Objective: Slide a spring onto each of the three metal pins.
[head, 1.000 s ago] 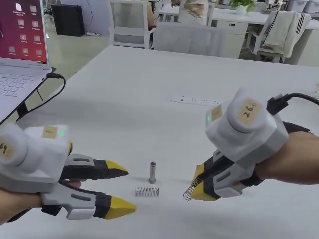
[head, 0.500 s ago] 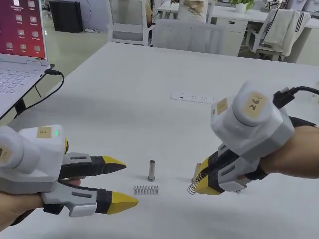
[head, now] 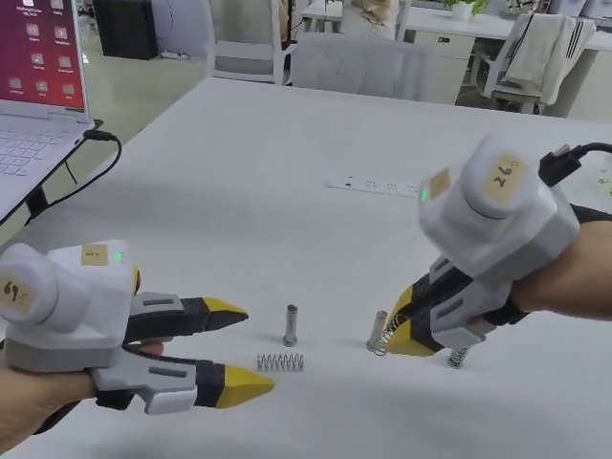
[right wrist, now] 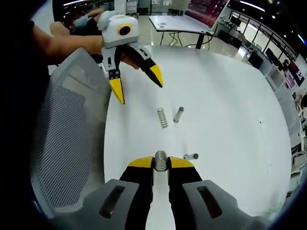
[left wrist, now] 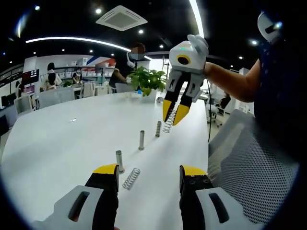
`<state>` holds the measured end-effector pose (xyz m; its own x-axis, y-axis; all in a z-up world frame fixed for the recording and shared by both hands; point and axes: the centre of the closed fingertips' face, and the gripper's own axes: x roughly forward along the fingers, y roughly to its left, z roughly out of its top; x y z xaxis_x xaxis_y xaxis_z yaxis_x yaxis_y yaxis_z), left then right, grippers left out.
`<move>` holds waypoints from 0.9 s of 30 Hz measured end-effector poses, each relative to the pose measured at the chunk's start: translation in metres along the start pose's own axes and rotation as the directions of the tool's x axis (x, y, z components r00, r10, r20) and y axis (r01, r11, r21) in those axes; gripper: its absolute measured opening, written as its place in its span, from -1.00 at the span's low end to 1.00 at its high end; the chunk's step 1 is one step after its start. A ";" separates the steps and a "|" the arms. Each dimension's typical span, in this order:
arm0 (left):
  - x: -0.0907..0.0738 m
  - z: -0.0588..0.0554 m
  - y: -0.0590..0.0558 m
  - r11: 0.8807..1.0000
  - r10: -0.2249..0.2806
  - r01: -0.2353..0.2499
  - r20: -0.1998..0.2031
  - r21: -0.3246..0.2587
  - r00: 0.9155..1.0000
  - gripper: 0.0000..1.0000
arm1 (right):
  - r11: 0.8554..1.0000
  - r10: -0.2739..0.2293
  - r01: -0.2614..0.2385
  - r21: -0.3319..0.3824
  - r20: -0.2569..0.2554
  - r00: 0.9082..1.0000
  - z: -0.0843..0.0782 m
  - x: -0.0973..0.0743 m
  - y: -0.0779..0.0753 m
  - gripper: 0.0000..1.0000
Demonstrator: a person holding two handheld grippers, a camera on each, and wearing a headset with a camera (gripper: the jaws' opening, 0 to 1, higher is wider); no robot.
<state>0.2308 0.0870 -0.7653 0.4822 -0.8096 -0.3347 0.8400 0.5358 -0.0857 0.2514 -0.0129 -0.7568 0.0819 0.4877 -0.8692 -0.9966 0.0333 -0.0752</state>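
One spring (head: 386, 337) sits pinched in my right gripper's (right wrist: 161, 164) nearly closed jaws, just beside a metal pin (head: 378, 328). My left gripper (head: 241, 350) gapes wide, empty, near a second spring (head: 280, 362) on the tabletop (head: 287, 220).

Yellow-tipped black fingers (head: 206, 313), silver pin (head: 291, 325) and spring (head: 280, 362), white table (head: 268, 172), crimson laptop screen (head: 38, 57).

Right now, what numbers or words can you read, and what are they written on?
"26": handwritten on the round sticker atop the right hand-held gripper.
"69": handwritten on the round label on the left hand-held gripper.
Small yellow tag near that label: too blurred to read.
Laptop screen: icon captions too small to read.
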 end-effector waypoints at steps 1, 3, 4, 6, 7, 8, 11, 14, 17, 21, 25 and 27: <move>0.000 0.000 0.000 1.000 0.001 -0.001 -0.001 0.001 1.000 -0.10 | 1.000 -0.002 0.002 0.000 0.000 1.000 0.000 -0.001 -0.001 -0.83; 0.000 -0.001 0.000 1.000 0.001 -0.001 -0.003 0.000 1.000 -0.10 | 1.000 -0.007 0.007 -0.001 0.003 1.000 0.002 -0.004 -0.004 -0.83; 0.000 -0.001 0.000 1.000 0.001 -0.001 -0.005 0.002 1.000 -0.10 | 1.000 -0.010 0.010 -0.001 0.004 1.000 0.002 -0.005 -0.006 -0.83; 0.001 -0.002 0.000 1.000 0.001 -0.001 -0.006 0.000 1.000 -0.10 | 1.000 -0.015 0.015 -0.002 0.003 1.000 0.003 -0.006 -0.009 -0.83; 0.001 -0.002 0.000 1.000 0.001 -0.001 -0.007 0.000 1.000 -0.10 | 1.000 -0.018 0.018 -0.002 0.002 1.000 0.002 -0.007 -0.010 -0.83; 0.001 -0.002 0.000 1.000 0.001 -0.001 -0.008 0.001 1.000 -0.10 | 1.000 -0.021 0.021 -0.003 0.002 1.000 0.002 -0.008 -0.011 -0.83; 0.001 -0.003 -0.001 1.000 0.001 -0.001 -0.010 0.002 1.000 -0.09 | 1.000 -0.026 0.026 -0.005 -0.002 1.000 0.002 -0.010 -0.015 -0.83; 0.001 -0.004 -0.001 1.000 0.002 -0.002 -0.014 0.003 1.000 -0.09 | 1.000 -0.031 0.030 -0.008 -0.011 0.999 0.001 -0.012 -0.018 -0.83; 0.001 -0.004 -0.002 1.000 0.003 -0.003 -0.014 0.002 1.000 -0.09 | 0.999 -0.032 0.032 -0.011 -0.018 0.999 0.001 -0.013 -0.021 -0.83; 0.001 -0.005 -0.003 1.000 0.003 -0.003 -0.022 0.007 1.000 -0.09 | 0.999 -0.031 0.031 -0.016 -0.031 0.999 0.000 -0.013 -0.025 -0.83; 0.001 -0.005 -0.003 1.000 0.003 -0.003 -0.024 0.007 1.000 -0.09 | 0.999 -0.031 0.030 -0.018 -0.044 0.999 -0.002 -0.012 -0.030 -0.83; 0.001 -0.005 -0.003 1.000 0.004 -0.004 -0.024 0.007 1.000 -0.09 | 0.999 -0.029 0.029 -0.018 -0.049 0.998 -0.003 -0.011 -0.033 -0.83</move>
<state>0.2274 0.0857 -0.7703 0.4800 -0.8013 -0.3571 0.8397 0.5375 -0.0775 0.2831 -0.0216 -0.7461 0.1116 0.4432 -0.8895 -0.9935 0.0313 -0.1090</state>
